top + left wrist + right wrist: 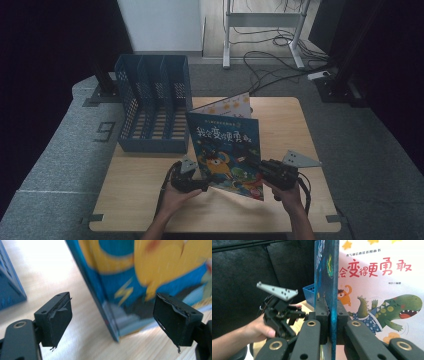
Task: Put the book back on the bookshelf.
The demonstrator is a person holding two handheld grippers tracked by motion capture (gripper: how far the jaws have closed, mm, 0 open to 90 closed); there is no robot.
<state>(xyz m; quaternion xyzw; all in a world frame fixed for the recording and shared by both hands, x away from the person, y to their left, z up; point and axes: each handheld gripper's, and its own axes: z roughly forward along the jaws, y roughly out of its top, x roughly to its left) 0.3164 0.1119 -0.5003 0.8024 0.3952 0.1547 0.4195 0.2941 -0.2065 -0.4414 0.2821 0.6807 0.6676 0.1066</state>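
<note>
so i've got a gripper in each hand at this light wooden table (pixel 145 200). my right gripper (pixel 332 315) has its two black jaws pressed together on the edge of the front cover of a blue children's picture book (pixel 227 150), the one with a yellow cartoon monster and chinese lettering across the top. looking along that gripper, the cover edge runs straight up between the pads, and behind it there's an open white page (pixel 382 290) with red chinese characters and a green dinosaur with its mouth wide open.

the book stands open on its bottom edge in the middle of the table, cover facing me, with a second lighter page or cover (pixel 225 106) fanned out behind it toward the far side.

my left gripper (pixel 112 317) has its jaws wide apart, nothing between them. it sits low at the book's near left corner (pixel 116 337), and that corner rests on the wood just ahead of the gap. from the right gripper's camera i can see my left hand (pixel 259 330) wrapped around it, grey triangular plate (pixel 277 290) on top.

just left of the book is a dark blue plastic file rack with perforated sides (pixel 152 102), upright, with several slots. it stands close beside the book; can't tell if they touch.
</note>
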